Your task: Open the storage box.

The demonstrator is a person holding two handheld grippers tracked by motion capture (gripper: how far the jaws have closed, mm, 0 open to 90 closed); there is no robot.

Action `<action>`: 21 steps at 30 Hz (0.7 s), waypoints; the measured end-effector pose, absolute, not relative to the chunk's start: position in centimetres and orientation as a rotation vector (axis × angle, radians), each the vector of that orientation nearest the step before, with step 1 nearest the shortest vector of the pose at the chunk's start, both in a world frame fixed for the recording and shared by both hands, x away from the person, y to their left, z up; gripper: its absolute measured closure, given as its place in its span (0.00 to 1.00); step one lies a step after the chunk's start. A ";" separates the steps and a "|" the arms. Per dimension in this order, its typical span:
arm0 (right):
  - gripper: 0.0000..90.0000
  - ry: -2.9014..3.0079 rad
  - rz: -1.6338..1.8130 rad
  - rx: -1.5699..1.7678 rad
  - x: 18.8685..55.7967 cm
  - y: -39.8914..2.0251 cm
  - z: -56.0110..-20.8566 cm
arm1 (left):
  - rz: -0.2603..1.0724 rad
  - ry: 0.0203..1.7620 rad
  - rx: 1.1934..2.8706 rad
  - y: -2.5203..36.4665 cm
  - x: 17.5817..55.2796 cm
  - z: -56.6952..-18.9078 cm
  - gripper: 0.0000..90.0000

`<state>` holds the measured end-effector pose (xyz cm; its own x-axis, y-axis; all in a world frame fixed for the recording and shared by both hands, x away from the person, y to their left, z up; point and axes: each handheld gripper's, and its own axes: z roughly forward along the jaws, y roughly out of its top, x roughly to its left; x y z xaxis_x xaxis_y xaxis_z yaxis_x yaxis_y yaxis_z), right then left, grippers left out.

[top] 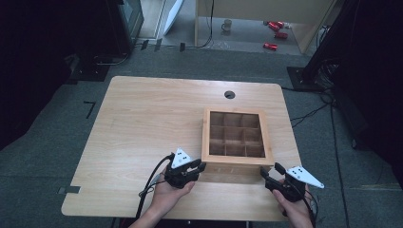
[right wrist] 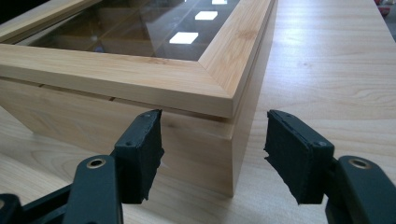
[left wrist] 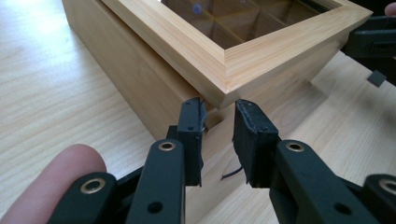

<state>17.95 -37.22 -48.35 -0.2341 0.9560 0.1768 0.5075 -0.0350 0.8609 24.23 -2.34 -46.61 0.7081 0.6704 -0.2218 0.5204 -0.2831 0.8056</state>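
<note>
Ok, wooden box (top: 237, 162) w/ glass lid sat on the table (top: 142, 123), right of centre, near the person's edge; divider grid was visible through the glass. Lid lay closed, its frame overhanging the box body a bit.

Left gripper (top: 199, 166) was at the box's near-left corner, held level by the left hand (top: 168, 192). In the left gripper view (left wrist: 219, 123) its jaws stood at their narrowest, a small gap left between the pads, tips right under the lid's corner overhang. Couldn't tell if the pads actually touched wood; nothing was clamped between them.

Right gripper (top: 269, 175) was at the near-right corner, held by the right hand (top: 294, 209), angled up-left toward the box. In the right gripper view (right wrist: 215, 149) the jaws were roughly half apart, straddling the corner's vertical edge: one pad in front of the near face, the other off the side face. Both pads stood clear of the wood, tips just below the lid seam.

Cables trailed from both grippers toward the table's near edge.
</note>
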 end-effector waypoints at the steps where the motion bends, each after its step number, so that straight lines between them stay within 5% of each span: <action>1: 0.41 1.759 1.208 1.536 18.0 -37.2 -48.4 | 0.198 0.919 1.953 -2.3 24.3 -46.6 0.82; 17: 0.40 1.709 1.178 1.485 18.7 -36.7 -47.8 | 0.190 0.910 1.920 -2.0 24.7 -45.7 0.78; 21: 0.40 1.688 1.176 1.470 18.8 -36.8 -47.4 | 0.213 0.887 1.945 -1.5 24.4 -45.7 0.64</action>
<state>18.84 -36.77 -47.42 -0.2038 0.9731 0.1077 0.4381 -0.0077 0.8989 24.36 -1.45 -45.73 0.7212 0.6608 -0.2076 0.4950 -0.2820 0.8219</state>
